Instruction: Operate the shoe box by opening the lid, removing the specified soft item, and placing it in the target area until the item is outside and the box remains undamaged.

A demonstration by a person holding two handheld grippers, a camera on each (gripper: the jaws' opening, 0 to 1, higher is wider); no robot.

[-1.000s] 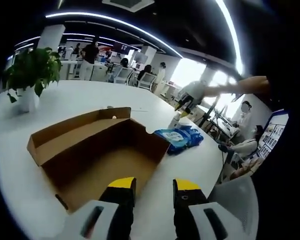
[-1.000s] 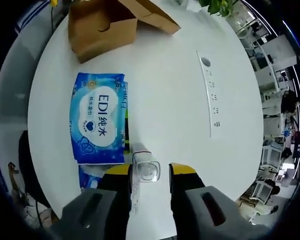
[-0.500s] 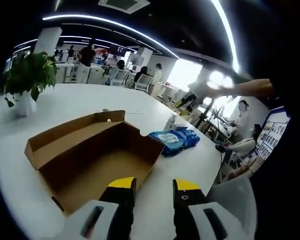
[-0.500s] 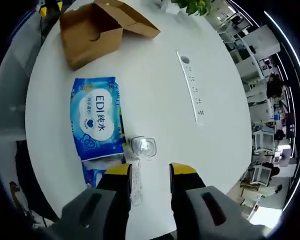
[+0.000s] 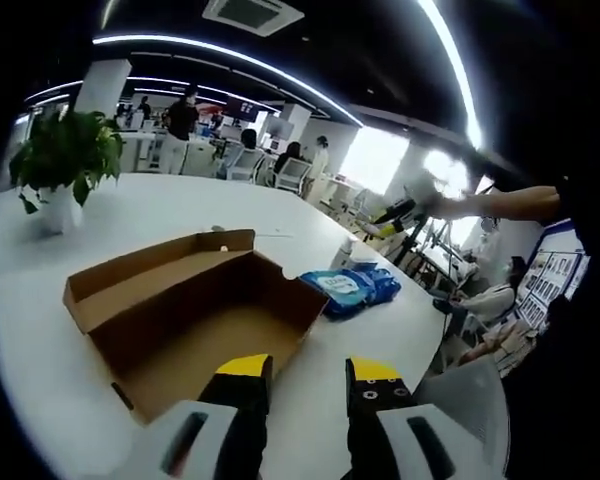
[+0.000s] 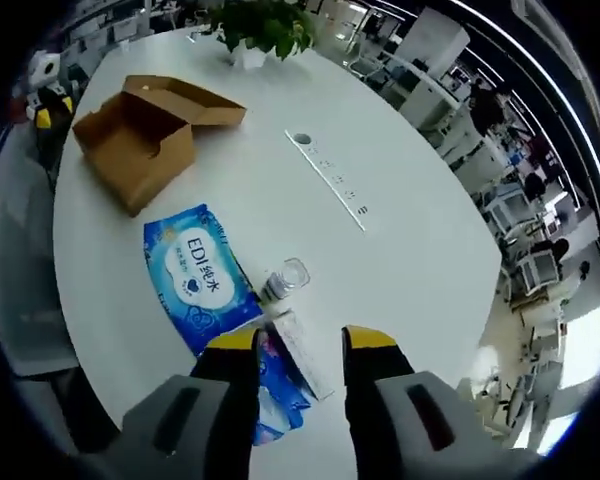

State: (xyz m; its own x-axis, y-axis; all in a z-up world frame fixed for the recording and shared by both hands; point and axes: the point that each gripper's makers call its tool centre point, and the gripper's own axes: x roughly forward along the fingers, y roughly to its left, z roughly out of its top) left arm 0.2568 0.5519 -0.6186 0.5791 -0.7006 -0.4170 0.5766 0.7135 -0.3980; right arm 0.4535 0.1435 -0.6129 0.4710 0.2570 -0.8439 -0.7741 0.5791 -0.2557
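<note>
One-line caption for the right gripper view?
Open right tongs above blue wipes pack on white table; open cardboard box beyond.

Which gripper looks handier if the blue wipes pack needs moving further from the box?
Probably the right gripper: it hangs open directly above the blue wipes pack, while the left gripper faces the open shoe box.

ceiling strip lights (image 5: pixel 230 55) arcing overhead, windows (image 5: pixel 375 155) blowing out, white tabletop (image 6: pixel 400 230) glaring evenly, soft shadow sitting inside the shoe box (image 5: pixel 195 320), fisheye bending the tabletop's edges, far background blurring
</note>
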